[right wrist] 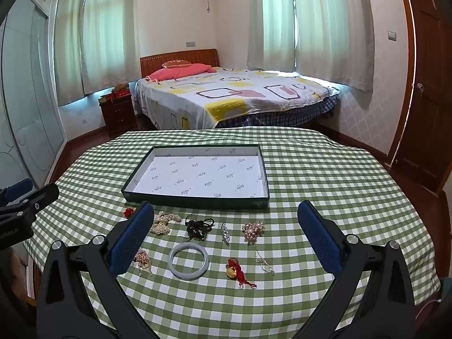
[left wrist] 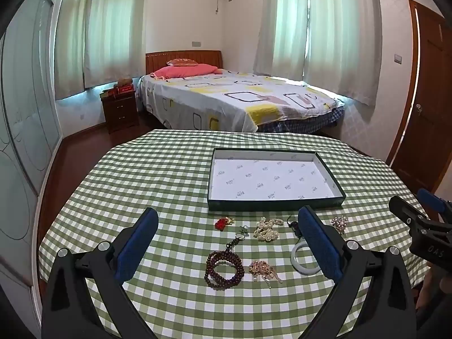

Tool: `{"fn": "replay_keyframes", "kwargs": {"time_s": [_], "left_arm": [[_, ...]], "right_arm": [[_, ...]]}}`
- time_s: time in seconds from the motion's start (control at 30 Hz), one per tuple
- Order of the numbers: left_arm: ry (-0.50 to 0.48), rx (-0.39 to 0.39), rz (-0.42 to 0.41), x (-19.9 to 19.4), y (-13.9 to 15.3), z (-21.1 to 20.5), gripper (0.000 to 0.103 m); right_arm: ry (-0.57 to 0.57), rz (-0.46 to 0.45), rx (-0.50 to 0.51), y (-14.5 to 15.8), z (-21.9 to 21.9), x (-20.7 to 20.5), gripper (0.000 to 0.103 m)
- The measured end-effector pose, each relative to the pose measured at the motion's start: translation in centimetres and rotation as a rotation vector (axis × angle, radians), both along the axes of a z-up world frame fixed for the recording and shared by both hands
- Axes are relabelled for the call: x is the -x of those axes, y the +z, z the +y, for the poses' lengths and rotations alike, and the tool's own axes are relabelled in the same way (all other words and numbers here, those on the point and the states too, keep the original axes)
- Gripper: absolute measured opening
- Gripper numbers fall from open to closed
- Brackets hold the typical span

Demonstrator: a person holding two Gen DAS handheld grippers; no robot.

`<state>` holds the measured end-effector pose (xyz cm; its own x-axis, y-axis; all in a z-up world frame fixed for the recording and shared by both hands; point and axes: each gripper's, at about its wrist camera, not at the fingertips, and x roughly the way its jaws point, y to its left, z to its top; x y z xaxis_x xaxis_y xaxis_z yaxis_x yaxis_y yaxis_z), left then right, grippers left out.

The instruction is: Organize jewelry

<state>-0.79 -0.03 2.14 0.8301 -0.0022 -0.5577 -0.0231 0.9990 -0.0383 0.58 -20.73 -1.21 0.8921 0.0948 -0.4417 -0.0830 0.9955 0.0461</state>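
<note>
A shallow dark-green box (left wrist: 275,204) (right wrist: 195,201) with a white printed lining stands empty on the checked table. In front of it lie several jewelry pieces: a dark wooden bead bracelet (left wrist: 224,268), a pearl strand (left wrist: 267,227) (right wrist: 163,223), a pale jade bangle (right wrist: 188,260) (left wrist: 299,260), a gold chain heap (left wrist: 265,271), a red charm (left wrist: 224,222), a black cord piece (right wrist: 199,226), a crystal brooch (right wrist: 252,230) and a red-gold charm (right wrist: 236,271). My left gripper (left wrist: 227,230) is open above the pieces. My right gripper (right wrist: 226,226) is open above them too. Neither holds anything.
The round table has a green-and-white checked cloth (left wrist: 169,175). Behind it stand a bed (left wrist: 231,99), a dark nightstand (left wrist: 120,110) and curtained windows. A wooden door (left wrist: 429,99) is at the right. The right gripper's body (left wrist: 418,223) shows at the left view's right edge.
</note>
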Motion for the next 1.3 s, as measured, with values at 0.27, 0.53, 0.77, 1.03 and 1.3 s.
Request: {"fn": "replay_keyframes", "kwargs": {"time_s": [0.27,0.53,0.77,1.03,1.3], "left_arm": [[-0.001,0.000,-0.015,0.29,0.32,-0.03,0.096],[-0.002,0.001,-0.017,0.35,0.32,-0.05,0.096],[0.002,0.006,-0.020,0.28,0.25,0.01,0.096],[0.003,0.009,-0.018,0.30,0.15,0.05,0.096],[0.004,0.008,-0.017,0.38,0.10,0.06,0.096]], "right_arm": [[-0.002,0.001,-0.002,0.51,0.07,-0.10,0.099],[0.002,-0.008,-0.005,0.76,-0.17,0.09,0.099],[0.001,-0.012,-0.004,0.64,0.00,0.17,0.099],[0.001,-0.015,-0.004,0.69,0.02,0.08,0.099],[0.005,-0.015,-0.006,0.70,0.05,0.07,0.099]]}}
